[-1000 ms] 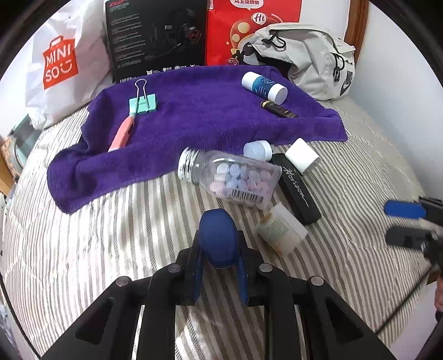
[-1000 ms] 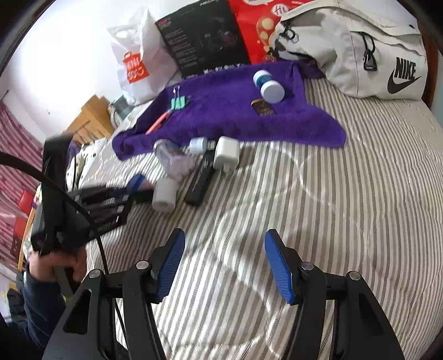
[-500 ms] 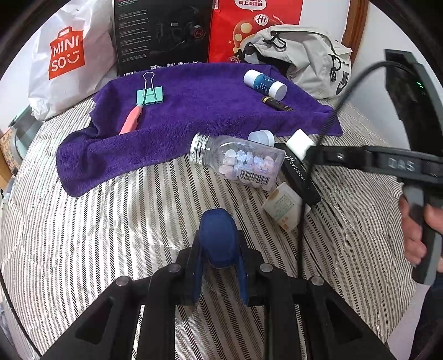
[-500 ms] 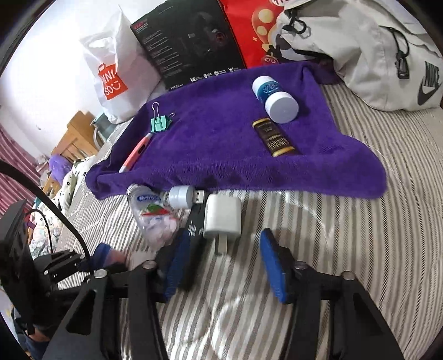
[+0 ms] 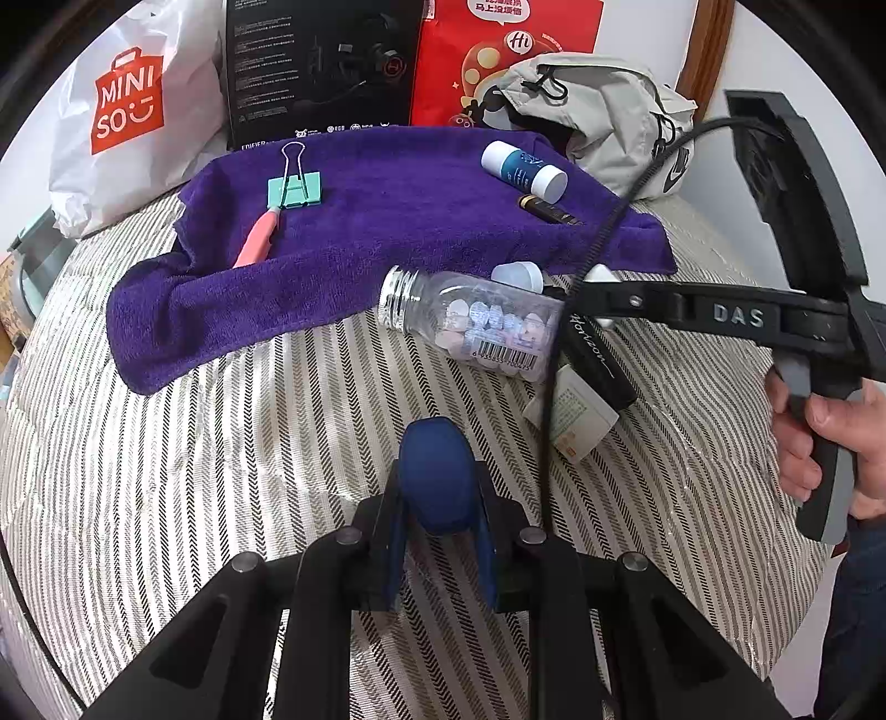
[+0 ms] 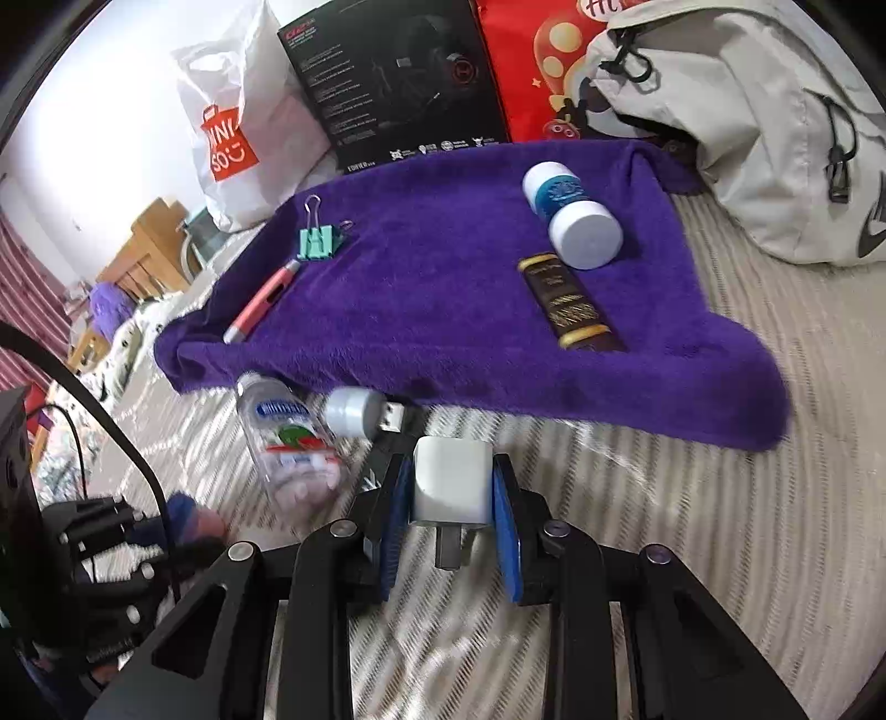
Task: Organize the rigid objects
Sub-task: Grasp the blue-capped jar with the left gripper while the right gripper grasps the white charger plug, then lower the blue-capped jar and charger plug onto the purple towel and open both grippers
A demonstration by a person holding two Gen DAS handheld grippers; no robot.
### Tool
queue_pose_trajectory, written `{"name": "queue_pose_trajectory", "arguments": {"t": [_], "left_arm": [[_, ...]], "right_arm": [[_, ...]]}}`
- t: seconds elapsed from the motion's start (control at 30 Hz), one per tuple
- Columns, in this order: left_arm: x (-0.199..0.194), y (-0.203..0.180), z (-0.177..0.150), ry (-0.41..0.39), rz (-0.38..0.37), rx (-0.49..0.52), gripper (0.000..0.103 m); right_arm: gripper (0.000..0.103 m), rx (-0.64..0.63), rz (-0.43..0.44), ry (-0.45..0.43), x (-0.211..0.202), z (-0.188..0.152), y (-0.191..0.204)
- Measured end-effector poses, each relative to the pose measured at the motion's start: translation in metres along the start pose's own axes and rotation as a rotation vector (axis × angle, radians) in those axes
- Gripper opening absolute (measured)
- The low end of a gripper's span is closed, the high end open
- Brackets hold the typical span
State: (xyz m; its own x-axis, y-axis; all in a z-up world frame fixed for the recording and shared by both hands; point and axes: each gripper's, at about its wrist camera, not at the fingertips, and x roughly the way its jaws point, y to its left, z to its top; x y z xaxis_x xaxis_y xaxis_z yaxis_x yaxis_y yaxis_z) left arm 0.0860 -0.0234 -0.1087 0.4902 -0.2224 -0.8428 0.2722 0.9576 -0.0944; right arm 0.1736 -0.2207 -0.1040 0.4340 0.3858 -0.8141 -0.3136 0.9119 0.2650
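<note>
My right gripper [image 6: 451, 493] is shut on a white charger plug [image 6: 449, 476] lying on the striped bedcover just in front of the purple towel [image 6: 443, 310]. On the towel lie a teal binder clip [image 6: 318, 243], a pink pen [image 6: 260, 304], a blue-and-white bottle [image 6: 570, 213] and a dark gold-banded tube [image 6: 570, 302]. My left gripper [image 5: 438, 515] is shut on a blue oval object [image 5: 437, 482], held above the bedcover. Ahead of it lie a clear tablet bottle [image 5: 476, 327], a black case [image 5: 595, 354] and a small white tube [image 5: 573, 415].
A white-capped USB piece [image 6: 354, 412] lies beside the tablet bottle. Behind the towel stand a Miniso bag [image 5: 127, 111], a black box [image 5: 321, 66] and a red bag [image 5: 498, 50]. A grey backpack [image 6: 764, 138] sits at the back right. A hand [image 5: 830, 437] holds the right gripper's handle.
The right gripper moved forward to the white charger plug and its jaws shut on it. The left gripper drifted slightly, still holding the blue object.
</note>
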Motion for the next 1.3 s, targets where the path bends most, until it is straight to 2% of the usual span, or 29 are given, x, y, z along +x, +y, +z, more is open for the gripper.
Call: {"name": "queue_pose_trajectory", "arguments": {"t": [0.13, 0.3, 0.57, 0.77, 0.97, 1.3], "left_arm": [[-0.002, 0.005, -0.001, 0.013, 0.071, 0.015, 0.021], [-0.002, 0.019, 0.002, 0.018, 0.133, 0.010, 0.021], [0.002, 0.017, -0.001, -0.034, 0.153, 0.023, 0.021], [-0.002, 0.033, -0.003, -0.036, 0.063, -0.057, 0.020], [-0.006, 0.033, -0.005, -0.020, 0.052, -0.058, 0.020], [-0.020, 0.044, 0.009, -0.056, 0.002, -0.105, 0.020]], "right_arm": [[0.029, -0.073, -0.108, -0.005, -0.025, -0.015, -0.003], [0.027, -0.160, -0.235, 0.069, -0.027, -0.037, -0.007], [0.027, -0.132, -0.216, 0.030, -0.026, -0.041, -0.011], [0.026, -0.095, -0.163, 0.040, -0.031, -0.041, -0.014], [0.026, -0.111, -0.139, 0.015, -0.046, -0.042, -0.010], [0.026, -0.145, -0.065, -0.001, -0.054, -0.028, -0.004]]}}
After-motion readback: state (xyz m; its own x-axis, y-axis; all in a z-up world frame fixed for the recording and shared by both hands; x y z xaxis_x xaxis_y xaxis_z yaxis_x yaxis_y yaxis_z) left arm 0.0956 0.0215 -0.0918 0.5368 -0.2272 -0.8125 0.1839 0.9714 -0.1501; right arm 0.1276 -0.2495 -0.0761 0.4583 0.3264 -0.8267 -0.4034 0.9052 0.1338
